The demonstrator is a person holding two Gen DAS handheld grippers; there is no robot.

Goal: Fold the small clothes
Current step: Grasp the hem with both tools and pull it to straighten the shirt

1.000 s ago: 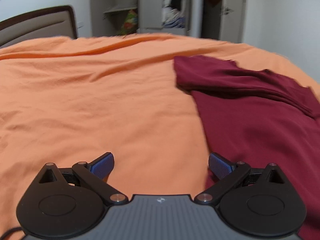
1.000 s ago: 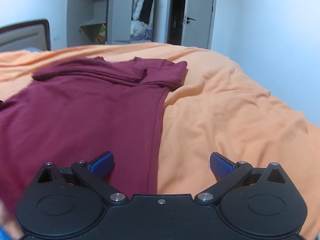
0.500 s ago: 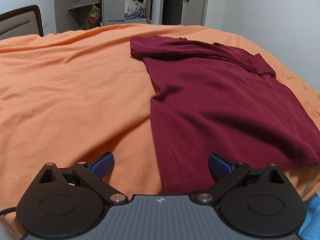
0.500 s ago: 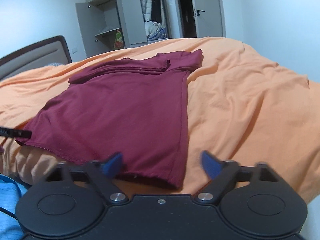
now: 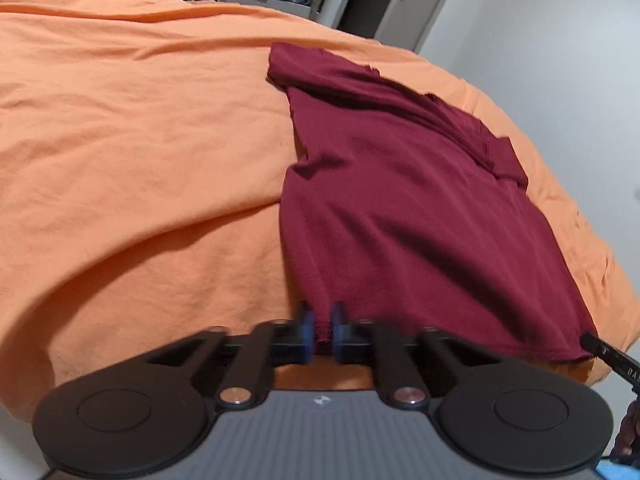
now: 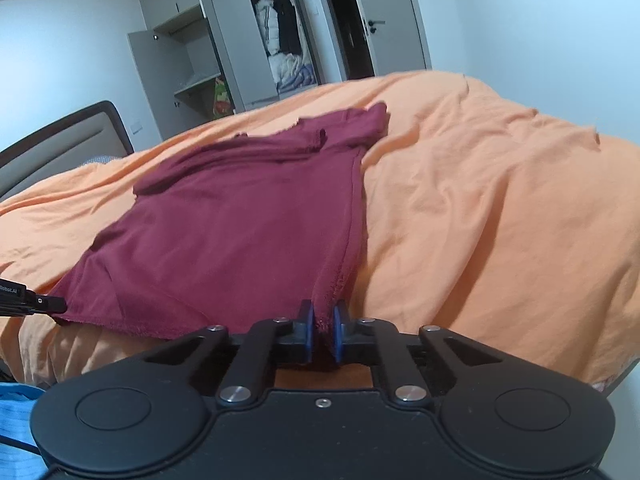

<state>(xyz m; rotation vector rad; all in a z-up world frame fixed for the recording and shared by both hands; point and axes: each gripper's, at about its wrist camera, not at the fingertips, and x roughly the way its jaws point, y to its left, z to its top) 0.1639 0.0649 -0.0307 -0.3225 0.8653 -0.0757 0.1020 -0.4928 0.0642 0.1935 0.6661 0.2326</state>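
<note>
Even, soft indoor light, slight motion blur near the bottom, strong fisheye bending and dark corners.

Both grippers, wide open before, closed: the left gripper and right gripper each pinched a hem corner of the maroon shirt.

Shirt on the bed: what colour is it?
Plain dark red shirt, no pattern; clearest in the right wrist view.
</note>
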